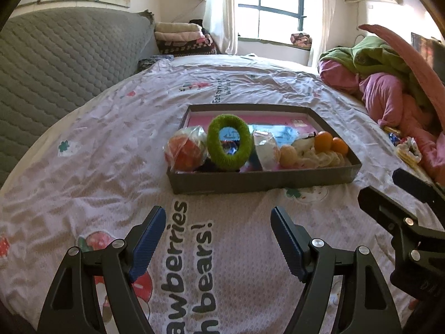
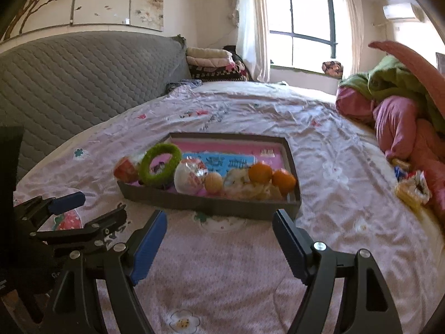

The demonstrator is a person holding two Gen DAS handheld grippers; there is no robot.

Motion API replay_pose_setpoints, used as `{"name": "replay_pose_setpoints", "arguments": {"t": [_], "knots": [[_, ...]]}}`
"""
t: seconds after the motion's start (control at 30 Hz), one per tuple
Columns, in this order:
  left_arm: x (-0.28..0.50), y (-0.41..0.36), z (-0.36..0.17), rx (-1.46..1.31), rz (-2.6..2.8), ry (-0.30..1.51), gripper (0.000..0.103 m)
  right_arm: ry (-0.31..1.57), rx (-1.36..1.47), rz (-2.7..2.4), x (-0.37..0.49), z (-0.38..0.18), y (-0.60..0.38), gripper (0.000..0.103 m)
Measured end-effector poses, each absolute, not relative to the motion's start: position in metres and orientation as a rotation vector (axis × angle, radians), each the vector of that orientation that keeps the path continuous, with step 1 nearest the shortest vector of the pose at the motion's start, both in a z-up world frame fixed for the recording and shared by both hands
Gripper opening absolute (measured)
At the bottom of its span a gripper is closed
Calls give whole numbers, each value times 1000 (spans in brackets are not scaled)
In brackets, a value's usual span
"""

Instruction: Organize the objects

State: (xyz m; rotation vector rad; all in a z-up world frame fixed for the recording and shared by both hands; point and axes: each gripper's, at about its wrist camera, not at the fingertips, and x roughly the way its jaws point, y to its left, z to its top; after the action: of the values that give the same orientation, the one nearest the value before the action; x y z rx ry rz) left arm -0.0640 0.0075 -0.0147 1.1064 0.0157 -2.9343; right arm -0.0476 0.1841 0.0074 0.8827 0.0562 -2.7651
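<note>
A shallow grey box [image 1: 261, 182] [image 2: 194, 201] lies on the bed. In it stand a green fuzzy ring [image 1: 229, 142] [image 2: 160, 164], an orange ball in plastic wrap [image 1: 185, 150] [image 2: 125, 169], a white wrapped ball [image 1: 265, 150] [image 2: 190, 176], a pale round fruit [image 1: 287, 154] [image 2: 213, 183], two oranges [image 1: 324, 140] [image 2: 260, 173] and pale peel scraps [image 1: 319, 158]. My left gripper [image 1: 218, 217] is open and empty, short of the box. My right gripper [image 2: 219, 221] is open and empty, near the box's front wall.
The bed sheet [image 1: 111, 144] is white with printed letters and strawberries. A pile of pink and green bedding [image 1: 389, 83] lies at the right, with snack wrappers [image 1: 407, 150] [image 2: 411, 188] beside it. A grey quilted headboard [image 1: 55, 64] rises at the left.
</note>
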Motion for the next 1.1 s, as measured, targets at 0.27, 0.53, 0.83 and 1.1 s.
{"name": "replay_pose_setpoints", "arguments": {"t": [0.27,0.53,0.83,1.1], "knots": [[-55,3,-25,1129,-2949,74,79,45,918,-2767,-42,-13,189,78],[-53,-1,-28,1125,-2959,107,79,82,915,-2777,-38,-21,185,78],[-55,0,-33,1141,-2954,100,79,87,936,-2766,-40,-25,183,78],[-55,2,-38,1159,-2948,85,79,88,966,-2762,-41,-29,184,78]]}}
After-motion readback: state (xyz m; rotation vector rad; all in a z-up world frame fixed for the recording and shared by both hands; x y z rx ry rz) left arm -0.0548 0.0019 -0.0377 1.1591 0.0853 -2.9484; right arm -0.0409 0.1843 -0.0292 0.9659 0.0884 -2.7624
